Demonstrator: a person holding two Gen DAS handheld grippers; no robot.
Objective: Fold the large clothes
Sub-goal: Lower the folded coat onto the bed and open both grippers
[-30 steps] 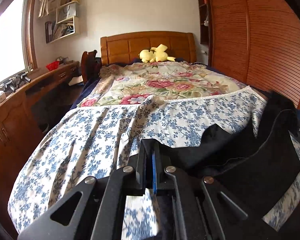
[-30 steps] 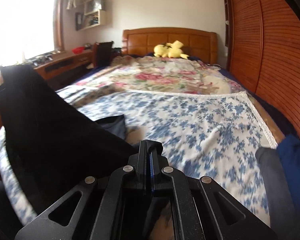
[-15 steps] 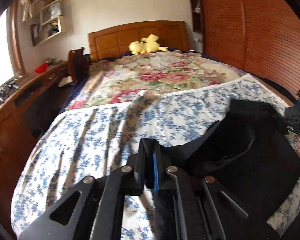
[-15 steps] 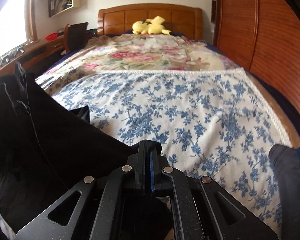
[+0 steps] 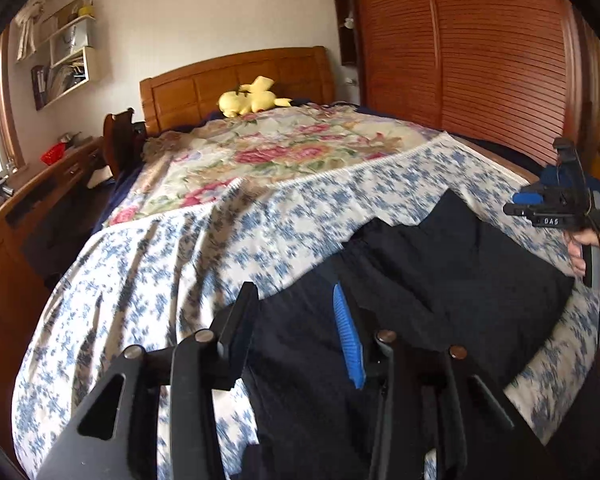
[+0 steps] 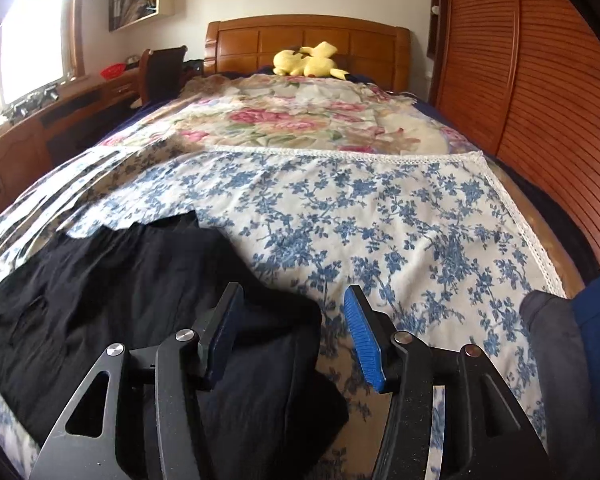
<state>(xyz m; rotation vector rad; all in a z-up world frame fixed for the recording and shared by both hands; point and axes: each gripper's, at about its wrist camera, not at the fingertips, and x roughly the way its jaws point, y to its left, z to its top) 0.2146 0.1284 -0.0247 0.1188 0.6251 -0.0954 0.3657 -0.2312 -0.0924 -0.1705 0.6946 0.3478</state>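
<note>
A black garment (image 5: pixel 439 280) lies spread across the lower half of a bed (image 6: pixel 379 220) covered by a blue-and-white floral sheet (image 6: pixel 399 232), its dark cloth filling the lower right of the left wrist view and the lower left of the right wrist view.

The left gripper (image 5: pixel 296 320) hovers at the bottom centre of its frame. Its fingers (image 5: pixel 347 336) are parting, with the black cloth lying under the gap and neither pad pressing on it.

The right gripper (image 6: pixel 294 332) sits at the bottom centre of its own frame. Its fingers (image 6: pixel 363 344), one faced with a ribbed blue pad, are likewise spreading, the garment's folded edge below the left one and bare sheet below the right; nothing is clamped. In the left wrist view the same tool appears at the right edge, held in a person's hand (image 5: pixel 595 248) just past the garment's far corner.

Beyond the sheet, a pink floral quilt (image 6: pixel 300 116) covers the upper bed, and a yellow plush toy (image 6: pixel 305 62) rests against the wooden headboard (image 6: pixel 307 34). A slatted wooden wardrobe (image 6: pixel 539 100) fills the right side.
</note>
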